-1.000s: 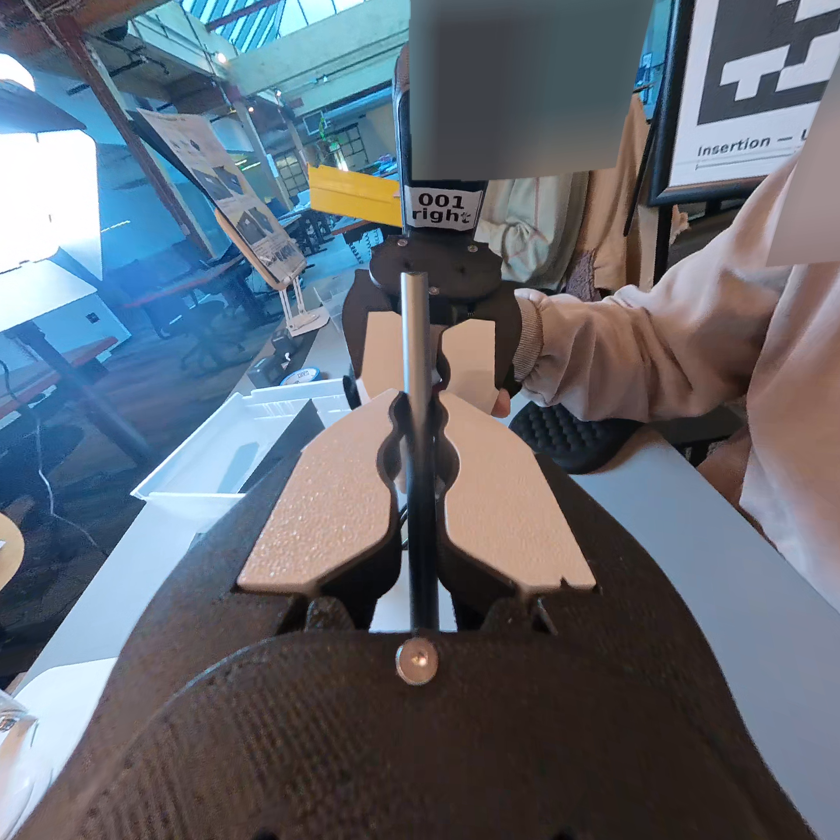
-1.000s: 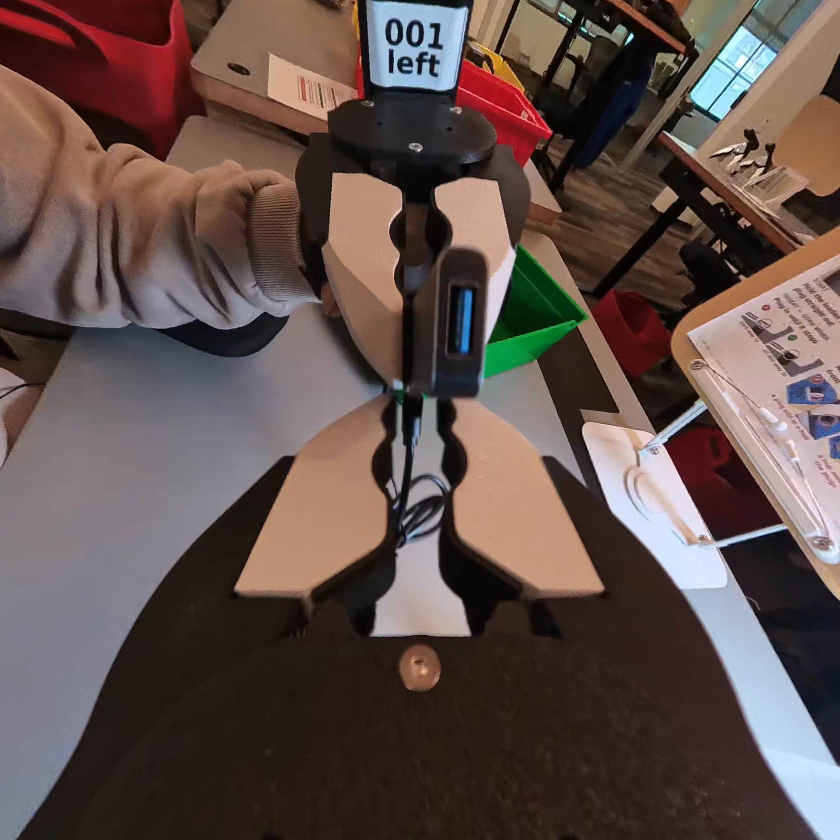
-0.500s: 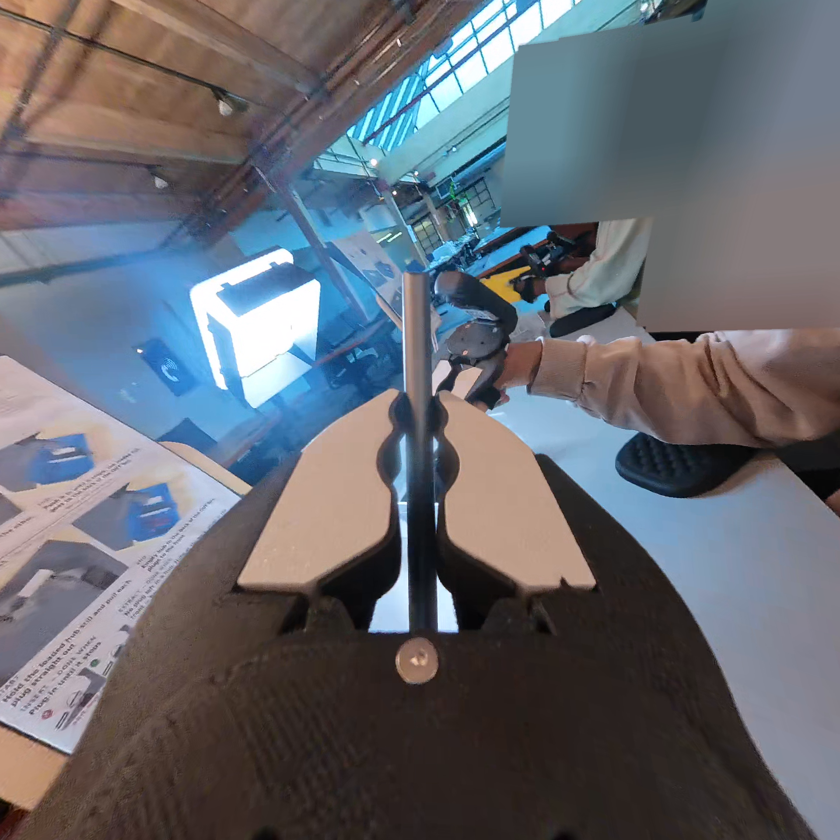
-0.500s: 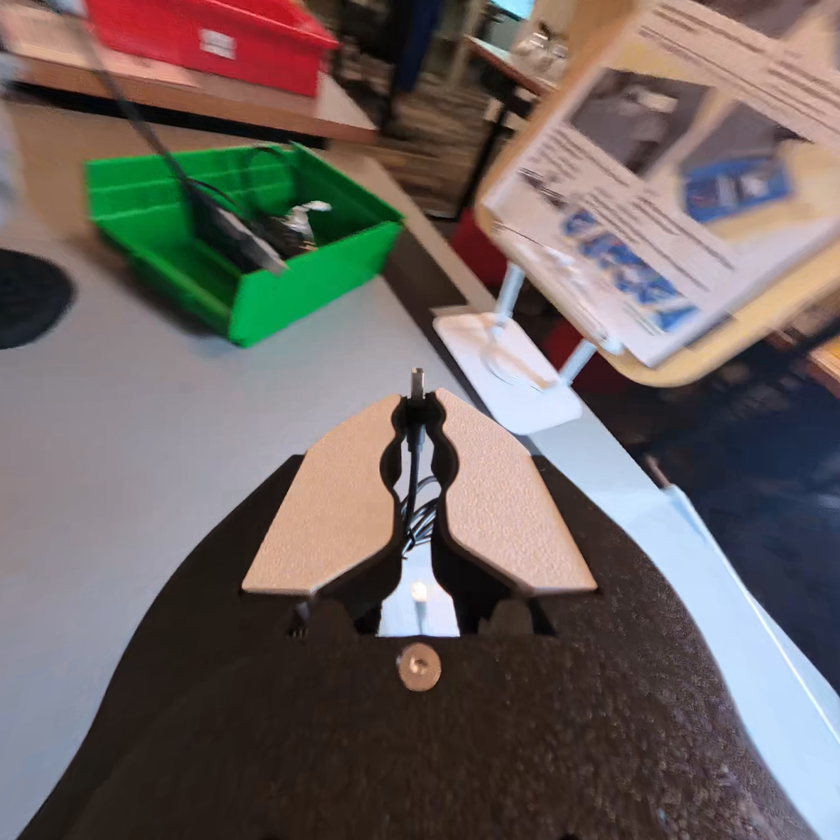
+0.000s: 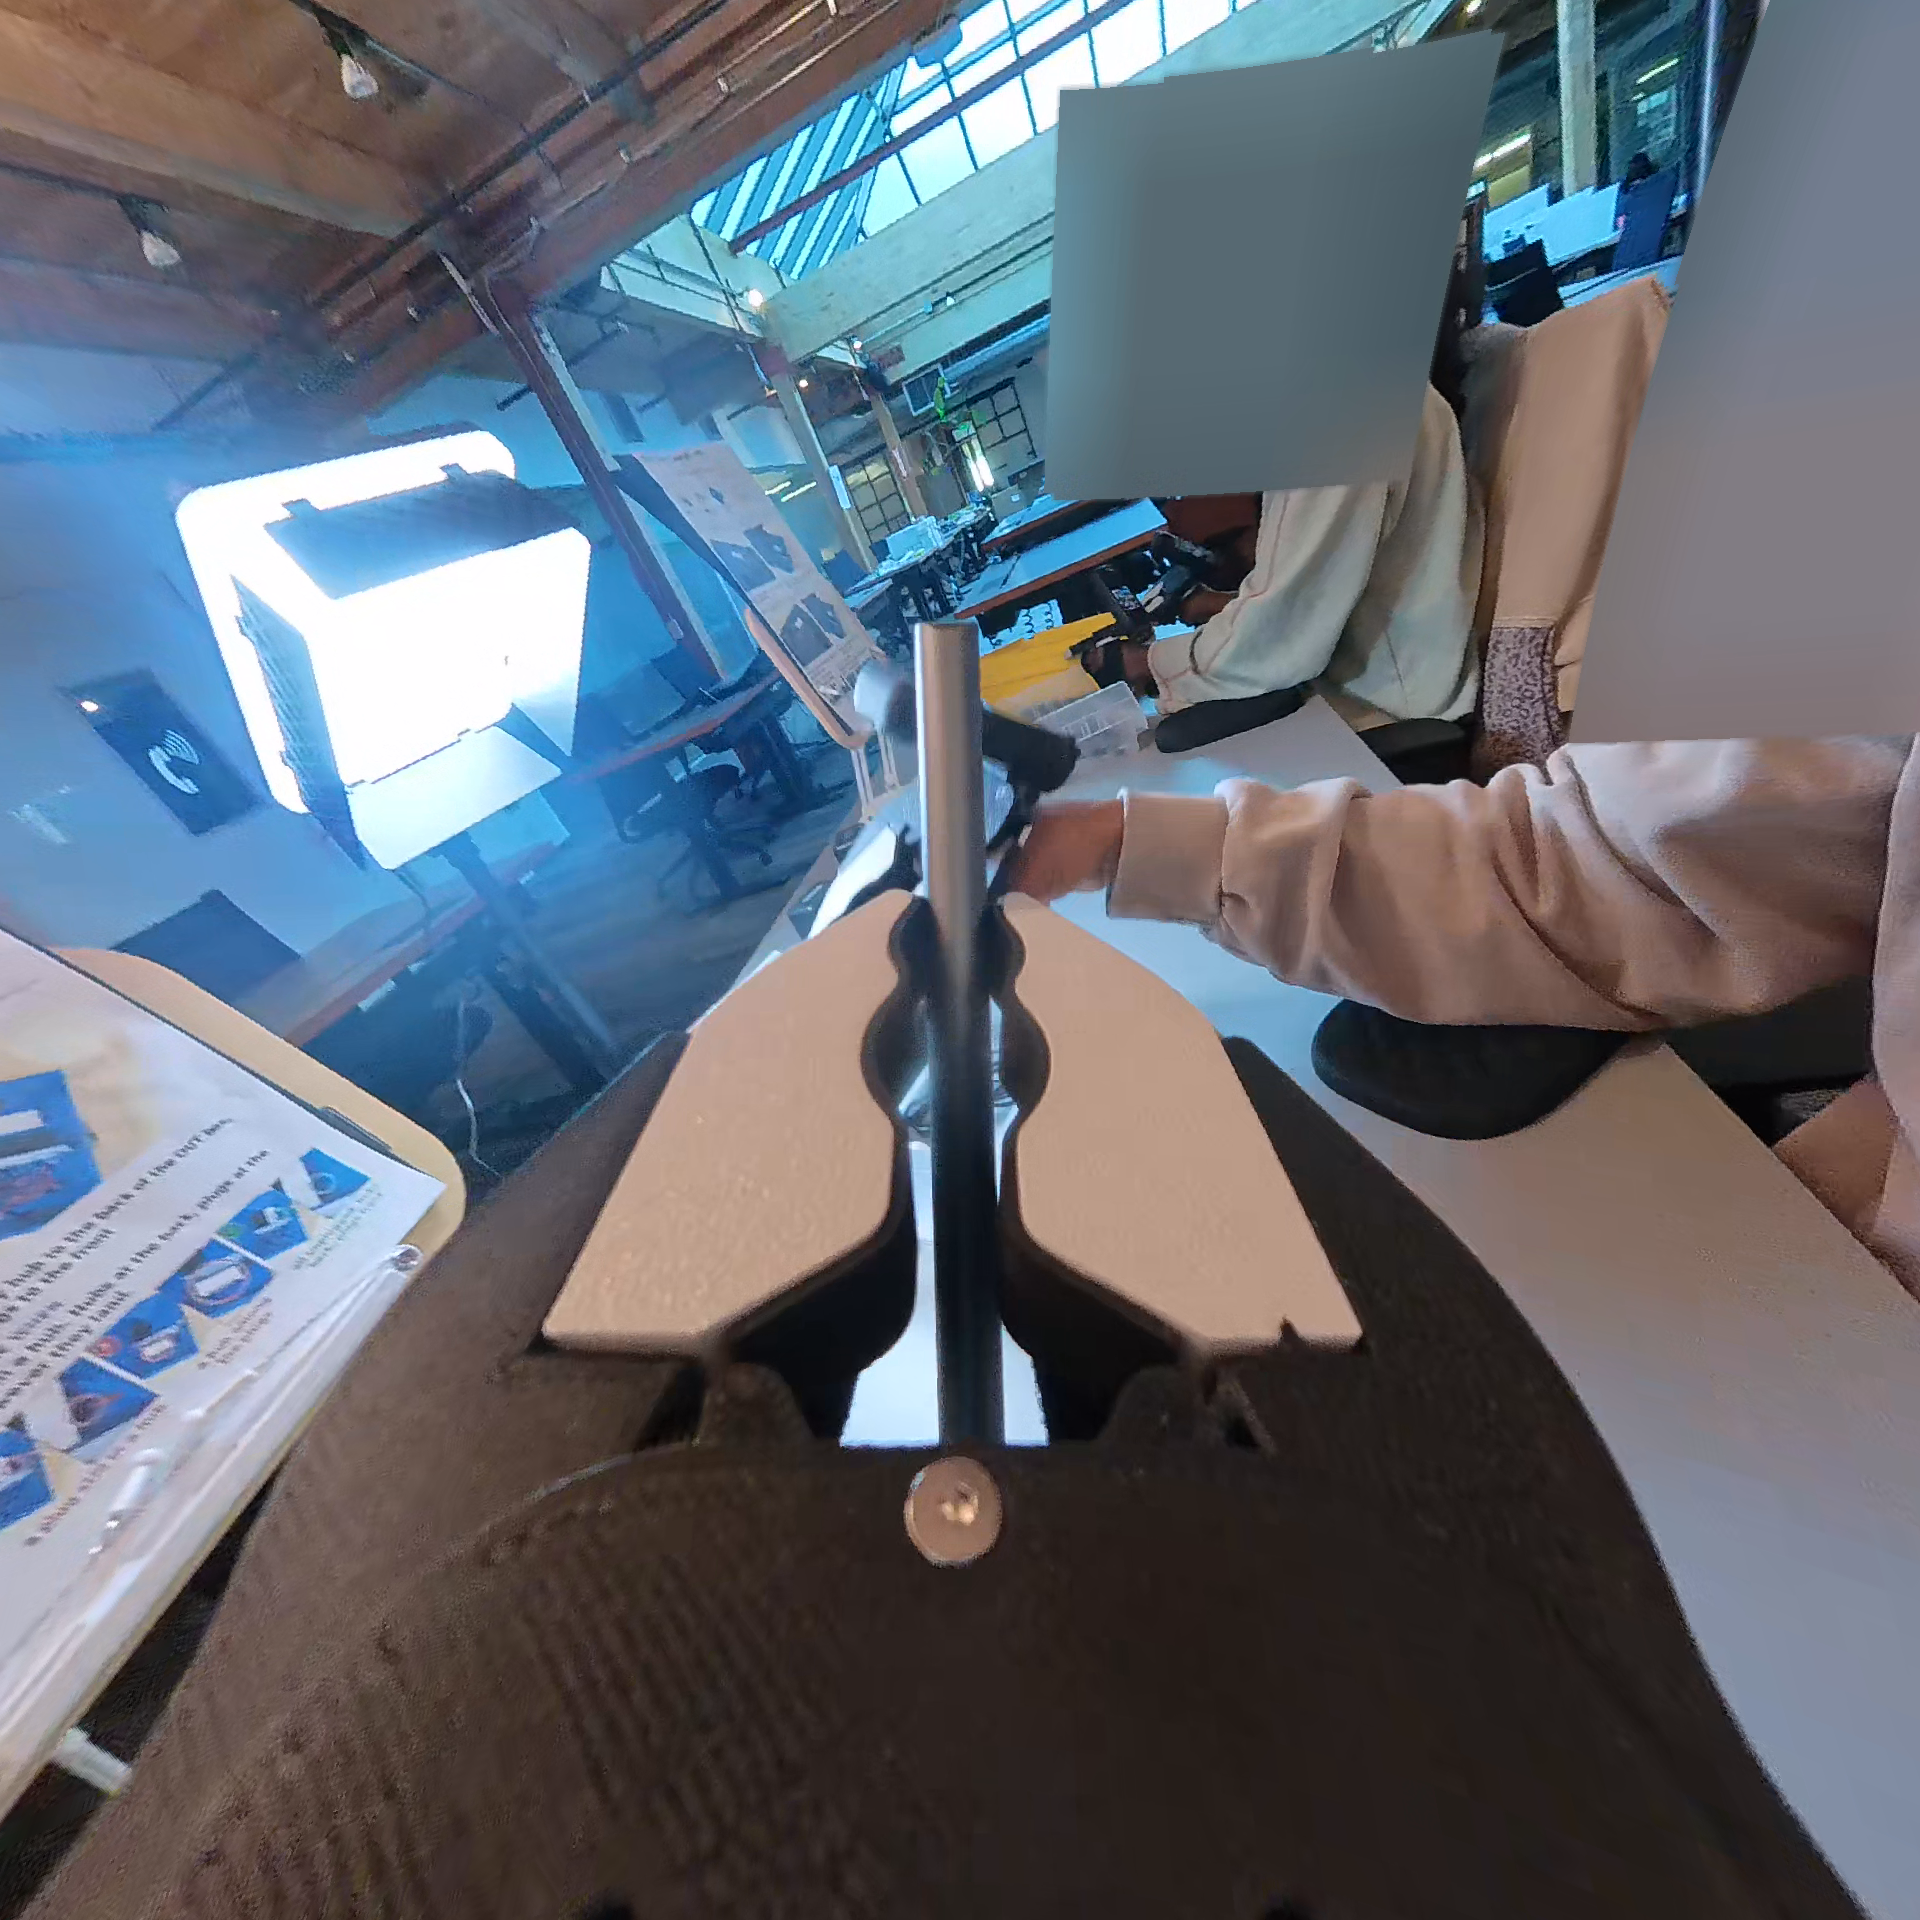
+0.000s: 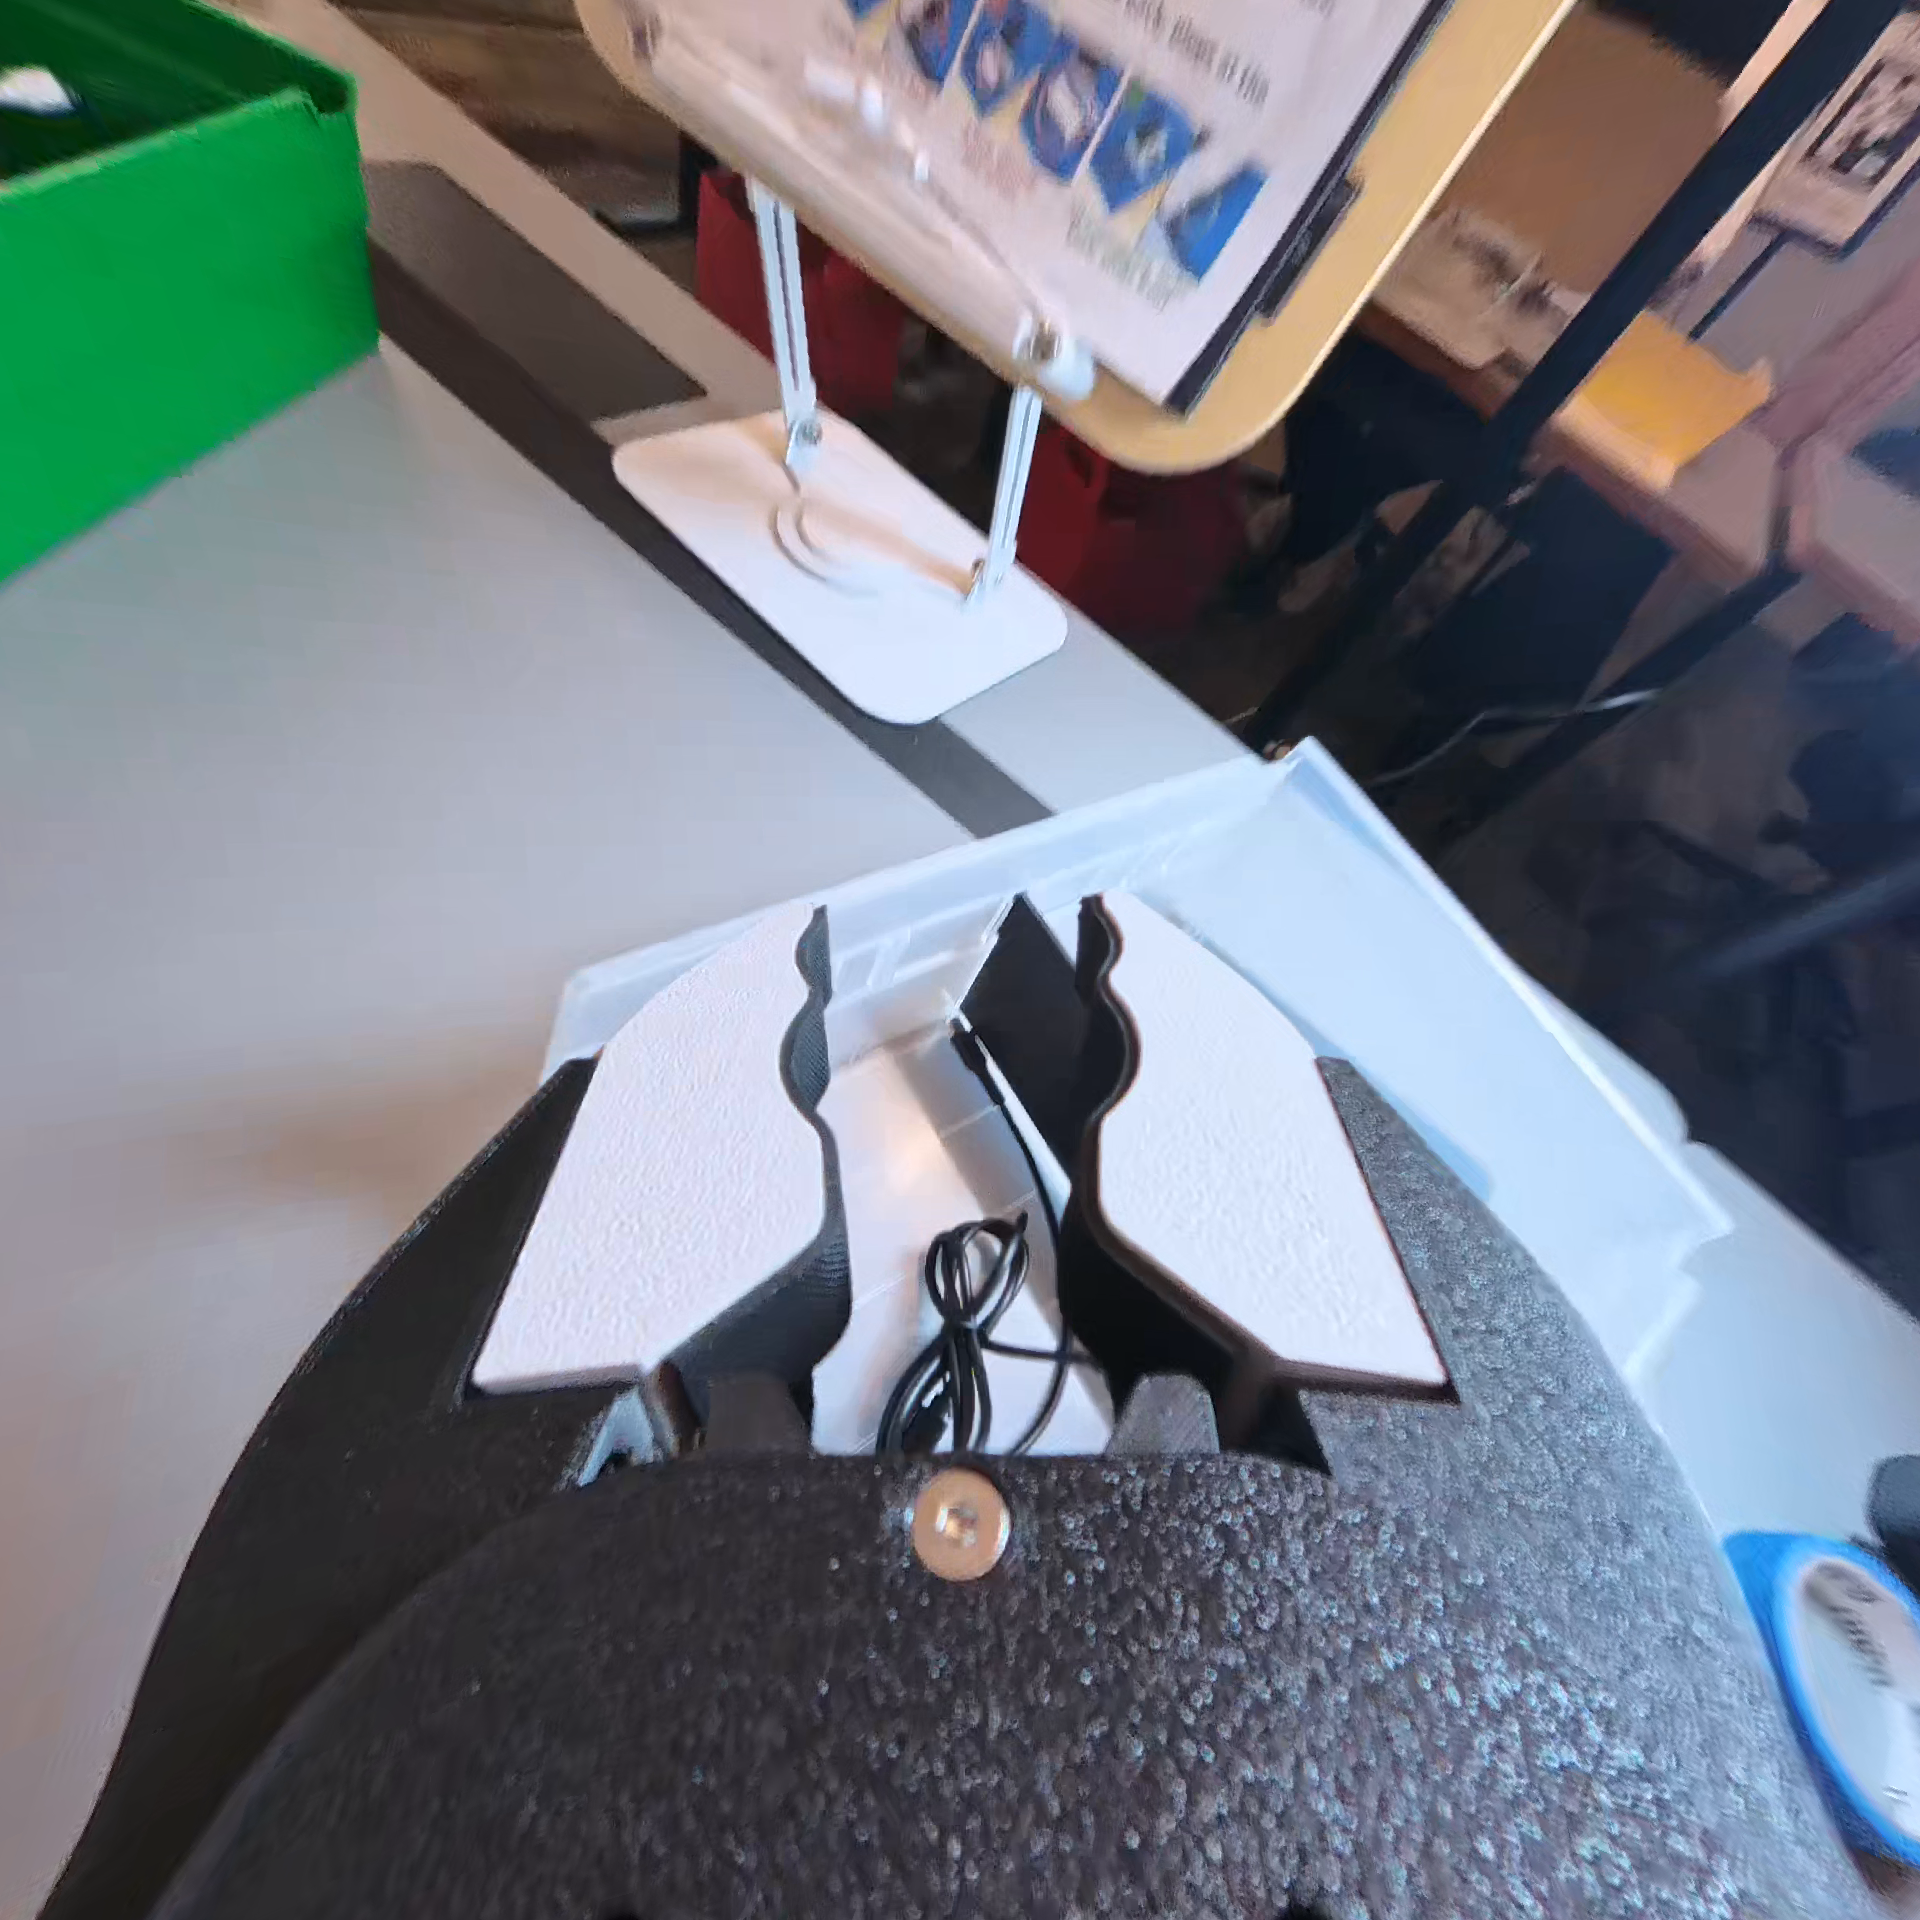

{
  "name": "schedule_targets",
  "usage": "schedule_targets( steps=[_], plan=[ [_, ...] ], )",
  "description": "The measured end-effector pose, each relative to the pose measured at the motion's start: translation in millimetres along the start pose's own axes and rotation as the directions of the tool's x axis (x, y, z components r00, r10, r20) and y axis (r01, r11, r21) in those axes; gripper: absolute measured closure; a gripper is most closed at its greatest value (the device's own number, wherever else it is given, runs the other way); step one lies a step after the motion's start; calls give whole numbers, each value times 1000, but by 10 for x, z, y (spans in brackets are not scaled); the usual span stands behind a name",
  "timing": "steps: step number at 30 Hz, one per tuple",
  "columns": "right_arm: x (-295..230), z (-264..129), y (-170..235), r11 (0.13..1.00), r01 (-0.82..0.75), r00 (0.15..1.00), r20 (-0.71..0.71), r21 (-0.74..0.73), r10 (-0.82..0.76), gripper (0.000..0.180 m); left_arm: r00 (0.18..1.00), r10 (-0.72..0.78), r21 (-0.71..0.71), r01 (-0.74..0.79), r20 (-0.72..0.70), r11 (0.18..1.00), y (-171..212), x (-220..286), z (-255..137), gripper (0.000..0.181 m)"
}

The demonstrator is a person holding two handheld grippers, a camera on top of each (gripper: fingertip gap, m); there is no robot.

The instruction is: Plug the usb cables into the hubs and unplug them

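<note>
The left gripper (image 5: 948, 914) is clenched on the hub (image 5: 948, 831), a slim dark grey bar seen edge-on. Its long axis runs straight forward along the fingers and its far end pokes out well past the fingertips, tilted up toward the ceiling and away from the grey table (image 5: 1558, 1247). To its left, an instruction sheet (image 5: 156, 1247) on a tan board fills the lower corner. Farther right in this view a person's sleeve (image 5: 1455, 883) reaches across the table, the hand at a blurred black tool just behind the hub's tip.

In the right wrist view, a green bin (image 6: 156, 229) sits at the far left and a white stand (image 6: 842, 561) carries the instruction board. The right gripper (image 6: 951, 935) is spread wide with nothing between its fingers. Below it a white tray (image 6: 1403, 935) holds the usb cable (image 6: 971, 1320), a thin black lead lying in a loose coil with one strand running forward and slightly left toward a small plug near the right finger. A blue tape roll (image 6: 1829, 1683) lies at the far right edge.

Half a second ago the right gripper pinched the cable's plug, tip pointing forward above the table near the green bin; now the cable is released and lies in the tray. The left gripper keeps its hold on the hub.
</note>
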State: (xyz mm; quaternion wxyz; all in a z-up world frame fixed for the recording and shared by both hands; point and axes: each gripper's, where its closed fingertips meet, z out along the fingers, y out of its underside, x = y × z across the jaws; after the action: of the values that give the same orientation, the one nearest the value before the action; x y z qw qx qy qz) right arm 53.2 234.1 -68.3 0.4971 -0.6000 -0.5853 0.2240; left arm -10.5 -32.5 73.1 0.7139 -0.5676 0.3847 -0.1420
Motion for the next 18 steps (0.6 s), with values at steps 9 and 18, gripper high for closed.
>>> schedule_targets(
  steps=[9, 18],
  plan=[
    [-1299, -864, -1145, 910, 102, 879, 393, 402, -272, 133, 996, -30, -206, 11, -88, 978, 645, 137, 310, 170],
    [-1935, -798, -1035, 855, 326, 752, 437, 404, -493, 168, 994, 28, -343, -63, -107, 937, 988, 299, 560, 167]
  ],
)
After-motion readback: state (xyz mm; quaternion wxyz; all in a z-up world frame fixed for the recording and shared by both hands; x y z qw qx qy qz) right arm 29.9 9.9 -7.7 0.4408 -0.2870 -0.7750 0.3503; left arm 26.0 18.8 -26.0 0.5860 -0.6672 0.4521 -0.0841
